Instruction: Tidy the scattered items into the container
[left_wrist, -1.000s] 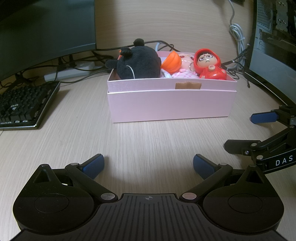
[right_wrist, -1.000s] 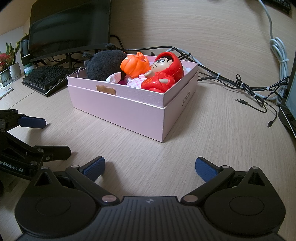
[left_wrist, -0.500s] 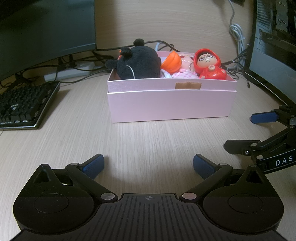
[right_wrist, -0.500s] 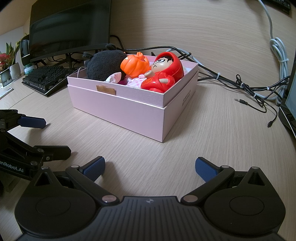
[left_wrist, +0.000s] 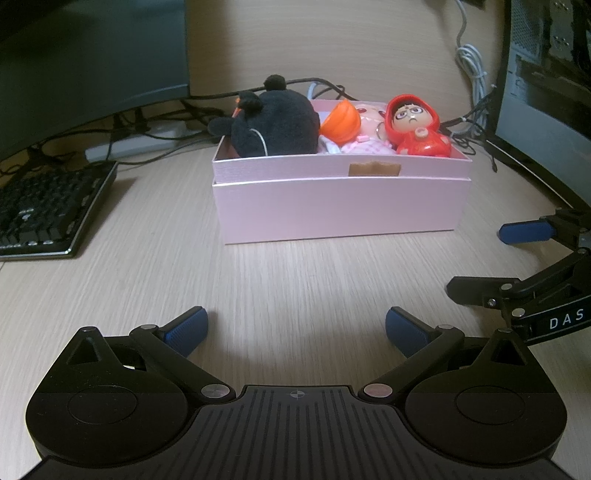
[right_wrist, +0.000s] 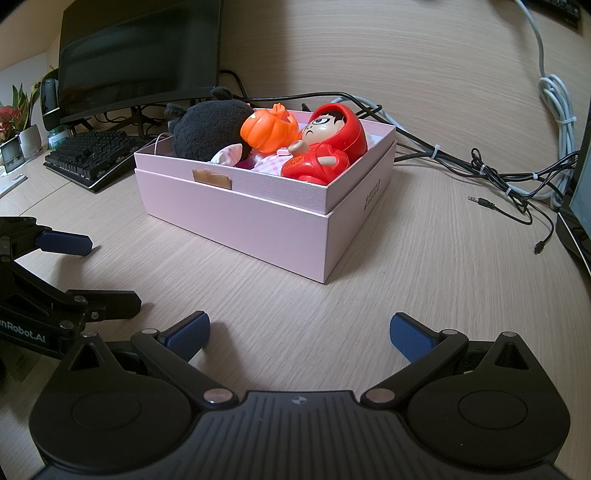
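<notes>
With both our left gripper (left_wrist: 294, 326) and right gripper (right_wrist: 300, 332) spread empty, we risk knocking the heaped red doll (right_wrist: 327, 146) off the pink box (right_wrist: 258, 218).

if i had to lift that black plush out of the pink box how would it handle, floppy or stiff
The black plush looks fuzzy and rounded, so it is probably soft and would squash between the fingers rather than stay stiff. It likely weighs little for its bulk. It leans against the orange pumpkin toy in the pink box, so pulling it out might nudge that toy.

Wood desk (right_wrist: 424, 258) (dim), monitor (right_wrist: 136, 55), keyboard (left_wrist: 44, 210).
</notes>
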